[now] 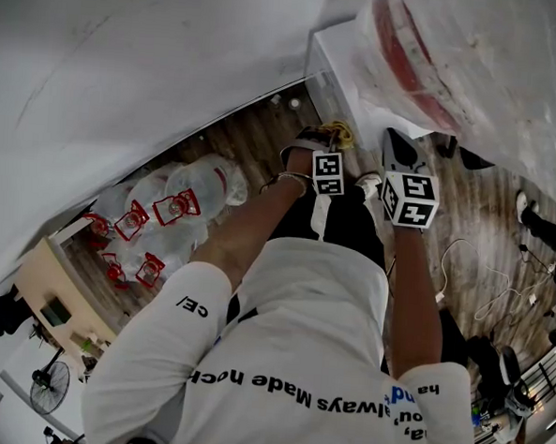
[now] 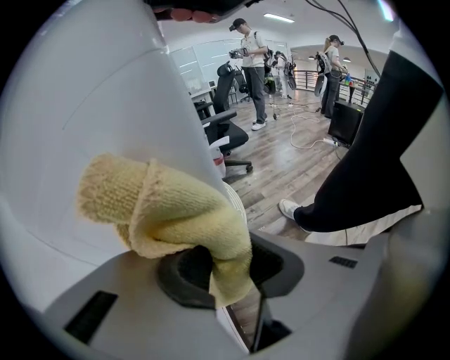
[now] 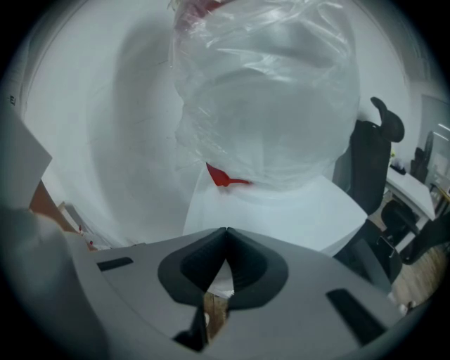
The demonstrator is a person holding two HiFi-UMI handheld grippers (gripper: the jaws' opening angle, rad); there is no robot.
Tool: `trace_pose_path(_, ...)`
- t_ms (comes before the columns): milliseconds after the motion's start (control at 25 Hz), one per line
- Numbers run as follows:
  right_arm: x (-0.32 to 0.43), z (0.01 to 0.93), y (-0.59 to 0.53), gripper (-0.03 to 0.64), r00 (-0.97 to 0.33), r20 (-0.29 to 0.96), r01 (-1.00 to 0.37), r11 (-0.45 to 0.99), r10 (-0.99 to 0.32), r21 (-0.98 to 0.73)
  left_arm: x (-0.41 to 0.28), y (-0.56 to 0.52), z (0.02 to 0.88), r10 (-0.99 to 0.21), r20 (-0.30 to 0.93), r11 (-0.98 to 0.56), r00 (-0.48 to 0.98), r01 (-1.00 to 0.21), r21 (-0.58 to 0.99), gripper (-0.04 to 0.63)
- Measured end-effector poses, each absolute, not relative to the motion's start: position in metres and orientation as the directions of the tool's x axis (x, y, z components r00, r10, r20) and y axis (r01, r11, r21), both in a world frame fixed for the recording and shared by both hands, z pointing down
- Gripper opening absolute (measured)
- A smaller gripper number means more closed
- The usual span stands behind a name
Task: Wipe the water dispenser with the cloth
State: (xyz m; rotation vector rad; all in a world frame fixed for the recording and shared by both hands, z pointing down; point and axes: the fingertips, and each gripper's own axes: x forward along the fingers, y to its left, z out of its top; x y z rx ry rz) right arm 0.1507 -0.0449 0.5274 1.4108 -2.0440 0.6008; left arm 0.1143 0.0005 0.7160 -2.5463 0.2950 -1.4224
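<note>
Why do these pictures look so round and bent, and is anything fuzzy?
Both gripper views are wide-angle: dark round corners, curved edges. Left gripper view: the yellow cloth is sharp, the wood floor behind bends. Right gripper view: the water bottle looks soft. Head view: tilted.

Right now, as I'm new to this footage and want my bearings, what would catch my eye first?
The yellow cloth, bunched in the left tongs beside the white dispenser, stands out most. A plastic-wrapped bottle looms atop the dispenser beyond the shut, empty right tongs. More bottles lie on the floor at the head view's left.
</note>
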Motion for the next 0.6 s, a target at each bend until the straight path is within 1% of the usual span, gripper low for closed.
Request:
trace_pose_path(440,0.152,0.528,-0.045,0.009,-0.274,0.679,-0.938,0.344,-0.681,-0.034,0.115,0.015,0.713,-0.270,0.801,-0.958,0.535,-0.067,-0.279,0.123)
trace_pose_path(600,0.152,0.528,-0.045,0.009,-0.271,0.679,-0.937,0.348,-0.683,-0.024,0.103,0.016,0.702,-0.299,0.777,-0.952,0.554,-0.123,-0.279,0.123)
